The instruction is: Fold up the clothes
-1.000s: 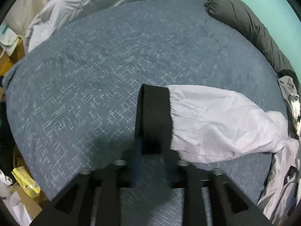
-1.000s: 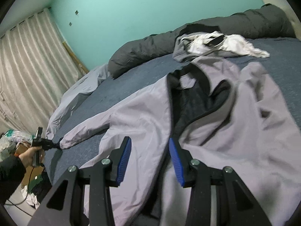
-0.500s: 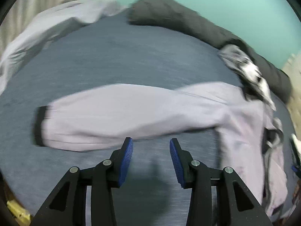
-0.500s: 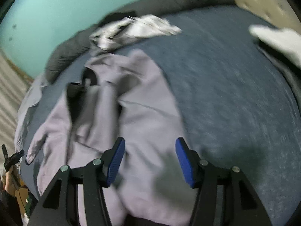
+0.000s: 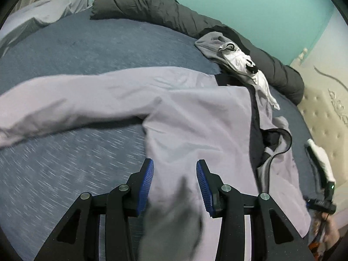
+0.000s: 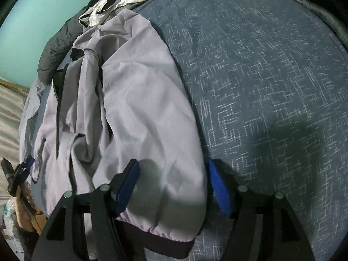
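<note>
A pale lilac jacket [image 5: 195, 117] with black lining lies spread on the blue bedspread [image 5: 87, 50]. One sleeve [image 5: 71, 100] stretches out flat to the left. My left gripper [image 5: 175, 182] is open, hovering over the jacket's lower body panel. In the right wrist view the jacket [image 6: 139, 100] lies bunched, its black hem band [image 6: 165, 243] nearest the camera. My right gripper [image 6: 174, 184] is open wide, its blue pads on either side of the jacket's right edge just above that hem. Nothing is held by either gripper.
A dark grey duvet roll [image 5: 174, 15] lies along the far edge by the teal wall. White and grey garments [image 5: 239, 61] sit piled near the jacket's collar. A cream tufted headboard [image 5: 326, 108] stands at right. The blue bedspread [image 6: 271, 87] lies open to the right of the jacket.
My left gripper let go of the black sleeve cuff, opened, and swung right over the jacket body. My right gripper moved from the jacket's front opening to its right hem edge.
</note>
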